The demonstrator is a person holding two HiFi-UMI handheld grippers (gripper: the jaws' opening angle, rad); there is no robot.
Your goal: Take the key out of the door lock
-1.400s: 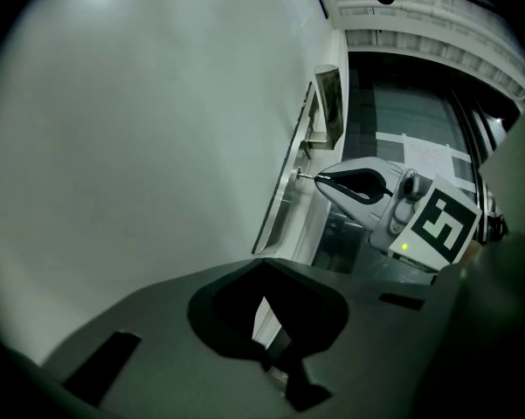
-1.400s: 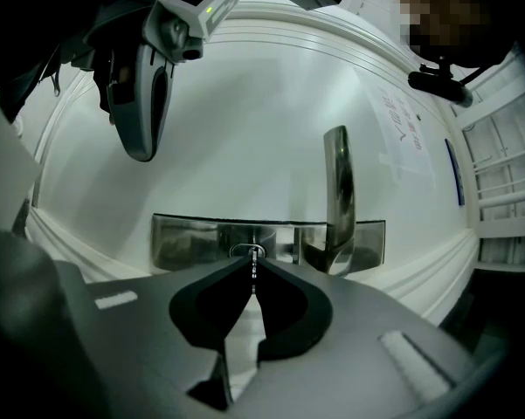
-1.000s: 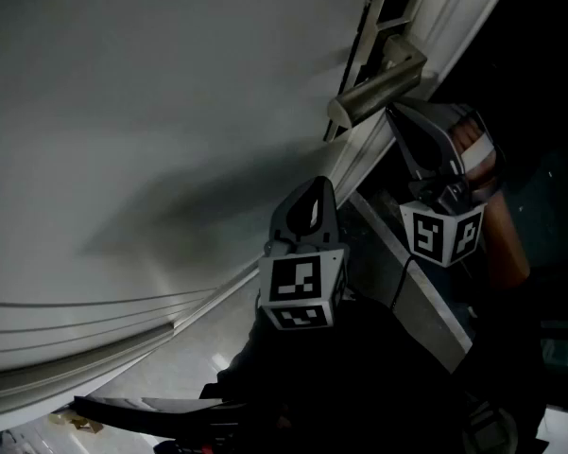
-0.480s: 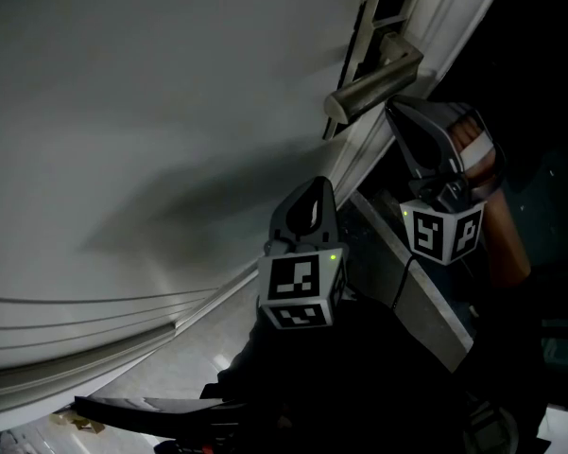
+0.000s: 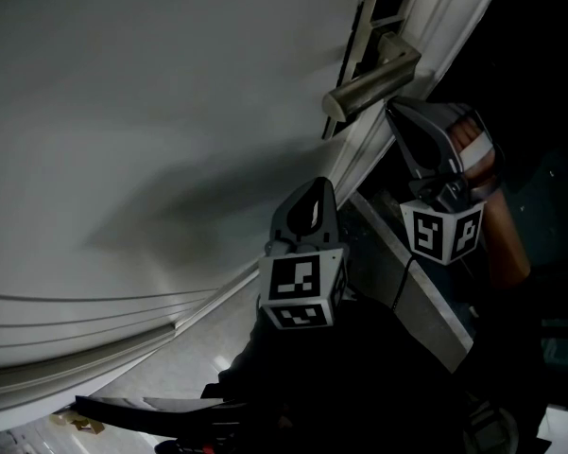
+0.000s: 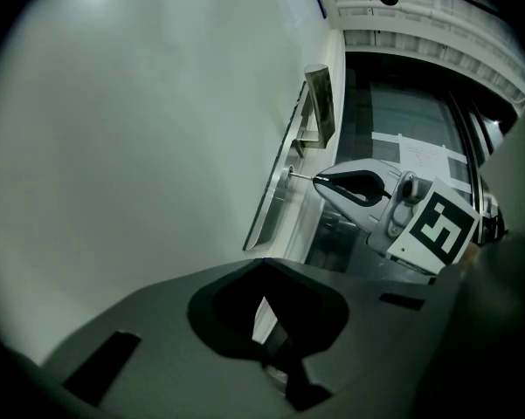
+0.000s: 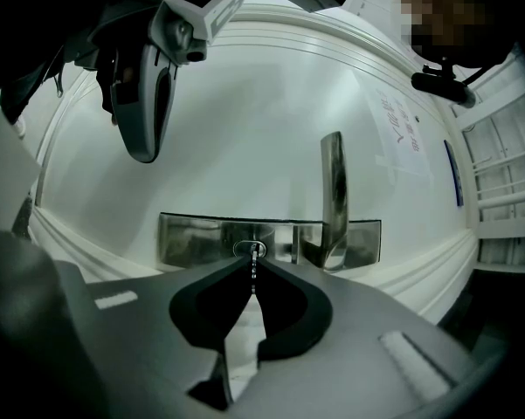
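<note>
1. Movement is barely registering. Against the pictures from a moment ago, the right tool [image 7: 254, 260] is holding the same spot just in front of the lock plate [image 7: 192, 238]. Only the green light on the left tool's marker cube [image 5: 301, 289], lit half a second back, is now showing dark.
2. Jaws of the right tool are pressing together on the key [image 7: 254, 278]. Its shaft is still running into the lock cylinder [image 7: 251, 250] at the middle of the lock plate, beside the door handle [image 7: 334, 190].
3. Judging by that, the pull is not yet starting. The grip is looking set and the key is sitting seated, so the task seems to be waiting at the withdrawal step.
4. Well apart from the lock plate, the left tool [image 6: 264, 263] is hanging in front of the door [image 5: 151, 112], its jaws resting together with nothing between them.
5. In the head view, the key and cylinder are hiding behind the handle and the right tool. The key's head is lying buried in the jaws, so I cannot tell whether it is turned to a release position. Dim light is making finer detail on the lock plate hard to read.
</note>
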